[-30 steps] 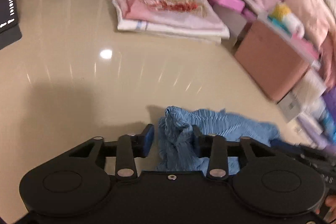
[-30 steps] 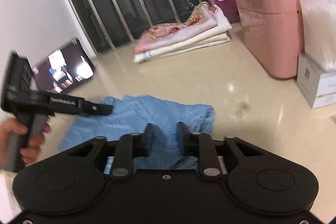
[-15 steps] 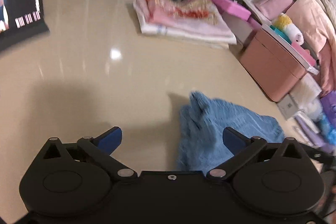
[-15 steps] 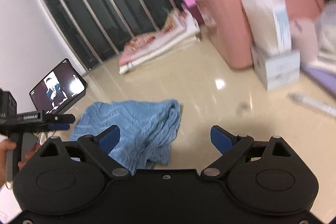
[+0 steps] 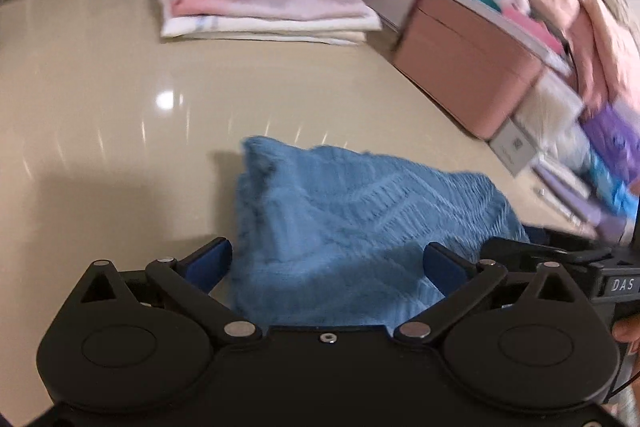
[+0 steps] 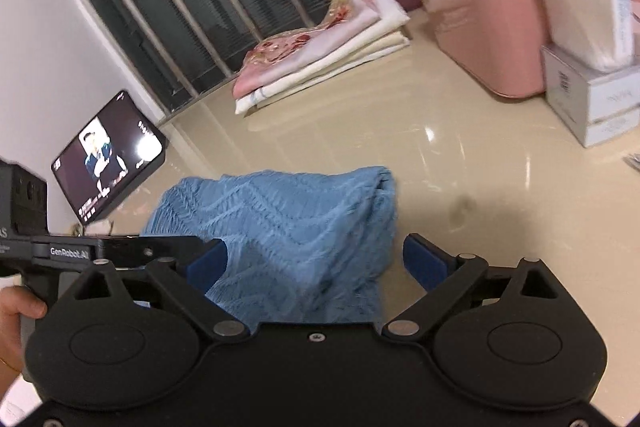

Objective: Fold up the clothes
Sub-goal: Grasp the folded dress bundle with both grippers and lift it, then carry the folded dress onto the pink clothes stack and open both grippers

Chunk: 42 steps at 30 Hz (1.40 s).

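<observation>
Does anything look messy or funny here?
The blue knit garment lies folded over but rumpled on the floor, its edges uneven, unlike the neatly stacked folded clothes by the railing. Nothing looks spilled or broken.

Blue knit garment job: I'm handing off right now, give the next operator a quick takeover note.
Left claw: open, holding nothing; the blue knit garment lies between its fingers, unpinched.
Right claw: open, empty, over the same garment's other side.
Garment: loosely bunched on the beige floor, partly folded, edges uneven.
Folded stack sits by the railing.
Done: a rough fold, cloth lying free of both claws.
Left: regrip, square it up, finish folding.
</observation>
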{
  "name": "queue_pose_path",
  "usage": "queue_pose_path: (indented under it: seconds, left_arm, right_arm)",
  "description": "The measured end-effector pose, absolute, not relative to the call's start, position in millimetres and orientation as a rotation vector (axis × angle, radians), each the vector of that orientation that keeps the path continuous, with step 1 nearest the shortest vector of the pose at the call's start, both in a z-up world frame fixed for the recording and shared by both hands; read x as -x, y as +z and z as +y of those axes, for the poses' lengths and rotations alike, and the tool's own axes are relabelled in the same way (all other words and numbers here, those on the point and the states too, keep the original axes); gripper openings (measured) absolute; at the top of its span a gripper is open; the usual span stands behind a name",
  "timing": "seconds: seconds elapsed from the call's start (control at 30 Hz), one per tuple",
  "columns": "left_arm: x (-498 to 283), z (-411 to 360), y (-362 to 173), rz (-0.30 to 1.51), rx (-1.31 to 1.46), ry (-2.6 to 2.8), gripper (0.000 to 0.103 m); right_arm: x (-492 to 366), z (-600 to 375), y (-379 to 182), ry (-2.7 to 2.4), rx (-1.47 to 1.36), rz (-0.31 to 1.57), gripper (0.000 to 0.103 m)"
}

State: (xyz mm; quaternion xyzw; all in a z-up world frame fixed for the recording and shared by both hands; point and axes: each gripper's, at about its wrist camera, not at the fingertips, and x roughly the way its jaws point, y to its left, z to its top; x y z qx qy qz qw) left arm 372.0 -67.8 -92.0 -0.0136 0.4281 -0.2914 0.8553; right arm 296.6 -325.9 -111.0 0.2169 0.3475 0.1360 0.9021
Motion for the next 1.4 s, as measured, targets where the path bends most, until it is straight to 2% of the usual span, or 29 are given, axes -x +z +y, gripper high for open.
queue_pose_path:
  seconds: [0.07,0.1,0.13,0.17,0.2,0.23,0.3,0.5,0.6,0.87,1.13,1.27,1.4]
  left_arm:
    - [-365.0,-75.6,-93.2,0.867,-0.022,-0.613,0.097]
    - [-361.5,-79.0,-93.9,0.849,-0.045,-0.612,0.089]
    - [-359.1,-80.0,-94.0,0.837,-0.048,-0.612,0.078]
    - [-357.3,-79.6,-93.9,0.828,-0.039,-0.613,0.072]
    - [-355.7,-79.7,-93.9,0.823,-0.028,-0.616,0.059]
    - [-354.2,-80.1,-94.0,0.821,-0.017,-0.620,0.050]
    - [-351.2,-80.6,-94.2,0.815,0.006,-0.624,0.043]
    - [-343.9,-77.0,-86.9,0.775,0.072,-0.595,0.032]
    - [-346.2,-78.5,-69.7,0.744,0.071,-0.596,0.027]
    - [-404.2,-79.1,-2.2,0.665,0.076,-0.564,0.027]
    - [-520.7,-95.9,63.3,0.572,0.069,-0.497,0.026]
    - [-593.1,-106.5,57.5,0.593,0.098,-0.447,0.026]
    - [-660.8,-119.6,22.8,0.684,0.105,-0.403,0.027]
  right_arm:
    - [-296.3,-315.3,-110.7,0.270,-0.386,0.711,0.086]
    - [-296.8,-313.1,-111.3,0.267,-0.381,0.708,0.066]
    - [-298.2,-315.1,-113.3,0.270,-0.413,0.709,0.035]
    - [-299.6,-317.2,-115.3,0.272,-0.445,0.711,0.033]
    - [-300.7,-318.6,-116.9,0.274,-0.469,0.710,0.031]
    - [-300.8,-318.1,-117.3,0.275,-0.466,0.705,0.030]
    - [-299.7,-314.3,-117.1,0.271,-0.447,0.694,0.029]
    - [-293.2,-315.6,-116.4,0.269,-0.463,0.664,0.025]
    - [-288.4,-308.3,-97.0,0.302,-0.402,0.615,0.025]
    - [-340.7,-300.1,-24.7,0.381,-0.273,0.528,0.025]
    - [-464.3,-301.1,48.3,0.383,-0.196,0.464,0.025]
    - [-539.8,-293.6,65.9,0.332,-0.117,0.483,0.025]
    - [-617.3,-284.7,40.7,0.258,-0.032,0.580,0.025]
